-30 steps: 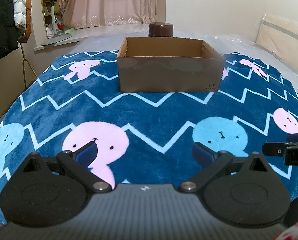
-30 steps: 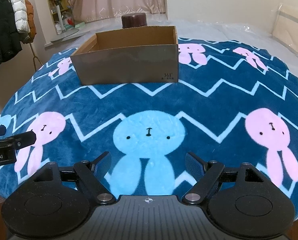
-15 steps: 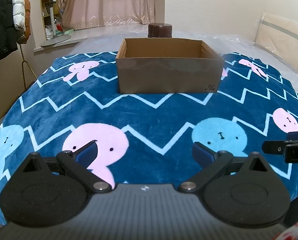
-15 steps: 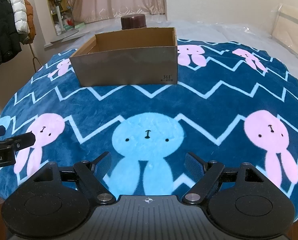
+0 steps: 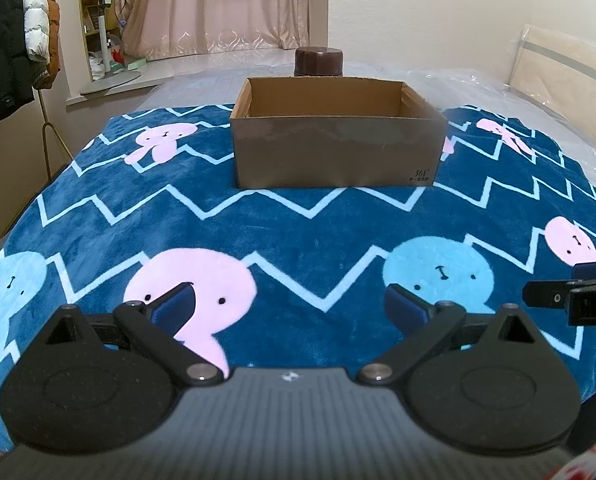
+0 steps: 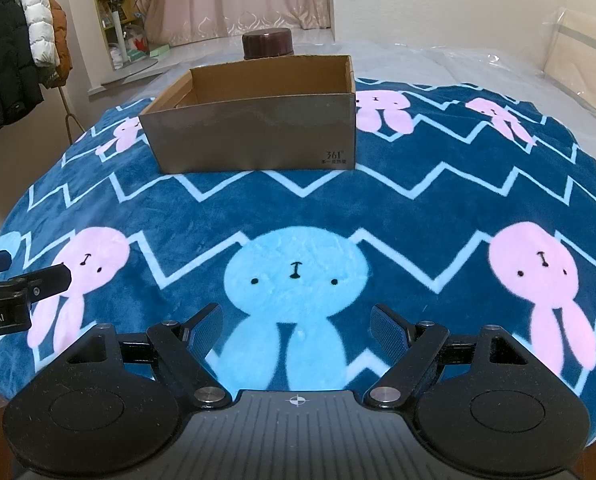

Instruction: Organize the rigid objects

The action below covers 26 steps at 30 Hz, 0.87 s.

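Fingers (image 5: 408, 308) apart, bunny blanket (image 5: 298, 232), curtained room

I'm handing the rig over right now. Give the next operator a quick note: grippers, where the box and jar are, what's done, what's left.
Left gripper: jaws open, nothing between them, above the blanket.
Right gripper: jaws open, nothing held, also over the blanket.
Cardboard box: upright on the blanket, open top; the part of its inside that shows holds nothing.
Brown jar: stands behind the box, untouched.
Done: nothing visibly packed.
Left: probably fetch the jar and place it in the box.
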Available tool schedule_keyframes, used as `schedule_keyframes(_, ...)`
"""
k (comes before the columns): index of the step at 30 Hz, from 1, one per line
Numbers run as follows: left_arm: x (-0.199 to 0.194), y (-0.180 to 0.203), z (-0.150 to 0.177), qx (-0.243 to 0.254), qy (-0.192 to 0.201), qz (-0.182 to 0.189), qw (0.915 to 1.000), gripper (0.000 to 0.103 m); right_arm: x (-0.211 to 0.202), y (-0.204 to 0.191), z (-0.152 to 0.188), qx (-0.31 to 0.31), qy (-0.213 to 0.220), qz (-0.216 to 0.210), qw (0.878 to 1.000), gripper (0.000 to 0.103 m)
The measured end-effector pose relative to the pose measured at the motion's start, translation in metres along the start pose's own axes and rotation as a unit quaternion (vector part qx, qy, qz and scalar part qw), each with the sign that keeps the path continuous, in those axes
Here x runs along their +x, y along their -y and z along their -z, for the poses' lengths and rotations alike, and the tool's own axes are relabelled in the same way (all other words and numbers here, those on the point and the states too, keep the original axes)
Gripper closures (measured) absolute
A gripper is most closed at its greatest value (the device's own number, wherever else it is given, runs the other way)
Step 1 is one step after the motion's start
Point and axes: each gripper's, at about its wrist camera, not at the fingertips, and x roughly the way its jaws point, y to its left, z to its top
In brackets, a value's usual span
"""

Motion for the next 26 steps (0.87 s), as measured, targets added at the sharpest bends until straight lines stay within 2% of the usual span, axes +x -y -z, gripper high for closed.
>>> schedule_keyframes(17,0.0038,-0.0010,0.0009,-0.003,-0.005,0.002,1.0000,0.004,0.0021,0.0008,-0.0018,0.000,-0.002,-0.001,1.000,0.025)
schedule_keyframes(26,0.0033,-0.0045,0.0044,-0.013,-0.001,0.016,0.9998,0.004,0.0050,0.0016,-0.0016,0.001,-0.002,0.000,1.000,0.025)
